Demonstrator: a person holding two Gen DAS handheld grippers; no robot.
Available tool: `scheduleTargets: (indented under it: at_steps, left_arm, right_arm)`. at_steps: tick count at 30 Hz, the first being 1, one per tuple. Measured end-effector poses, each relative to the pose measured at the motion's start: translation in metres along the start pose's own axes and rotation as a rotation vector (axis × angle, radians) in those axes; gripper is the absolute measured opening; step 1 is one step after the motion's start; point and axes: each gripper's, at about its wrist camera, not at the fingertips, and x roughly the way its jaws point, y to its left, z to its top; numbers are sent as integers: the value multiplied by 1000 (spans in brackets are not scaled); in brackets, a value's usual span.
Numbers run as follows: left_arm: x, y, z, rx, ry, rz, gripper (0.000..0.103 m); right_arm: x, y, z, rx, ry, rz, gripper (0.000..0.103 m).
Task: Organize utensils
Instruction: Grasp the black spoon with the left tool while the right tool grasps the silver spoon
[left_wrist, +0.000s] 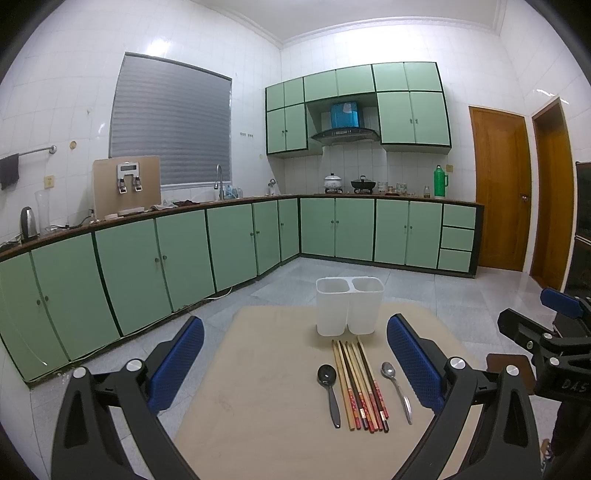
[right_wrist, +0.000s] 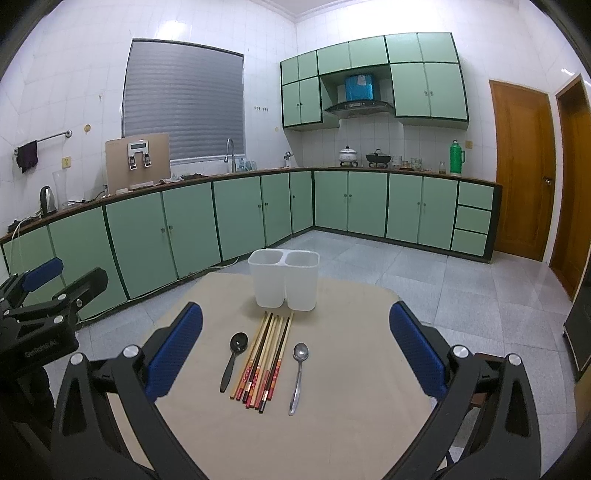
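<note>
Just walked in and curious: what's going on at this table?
A person holds two grippers above the table, both open and empty: left gripper, right gripper. A bundle of chopsticks lies between a black spoon and a metal spoon. The white two-compartment holder behind them looks empty. Nothing sorted yet.

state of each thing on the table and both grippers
left gripper: open, holding nothing
right gripper: open, holding nothing
holder: upright, both compartments look empty
chopsticks: lying bundled flat on the table, in front of the holder
black spoon: lying flat, left of the chopsticks
metal spoon: lying flat, right of the chopsticks
</note>
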Motion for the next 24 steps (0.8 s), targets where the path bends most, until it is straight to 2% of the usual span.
scheduleTargets:
  at_steps: [4, 7, 12, 16, 19, 21, 24]
  left_arm:
    - [11, 1, -1, 4, 15, 6, 97]
    - [31, 5, -5, 11, 56, 14, 97]
    - [87, 10, -19, 27, 183, 33, 97]
    - [135, 12, -37, 26, 308, 23, 95]
    - [165, 14, -52, 8, 386, 10, 92]
    - [180, 15, -62, -2, 417, 8, 90]
    - [199, 15, -74, -11, 464, 9, 88]
  right_arm:
    - [17, -1, 2, 3, 34, 7, 98]
    - [40, -3, 1, 5, 80, 8, 98]
    - [93, -6, -9, -13, 194, -4, 98]
    - [141, -9, -23, 5, 303, 24, 96]
    - [177, -13, -36, 25, 384, 27, 92]
    - [197, -15, -45, 36, 428, 27, 84]
    - [230, -18, -61, 44, 500, 22, 79]
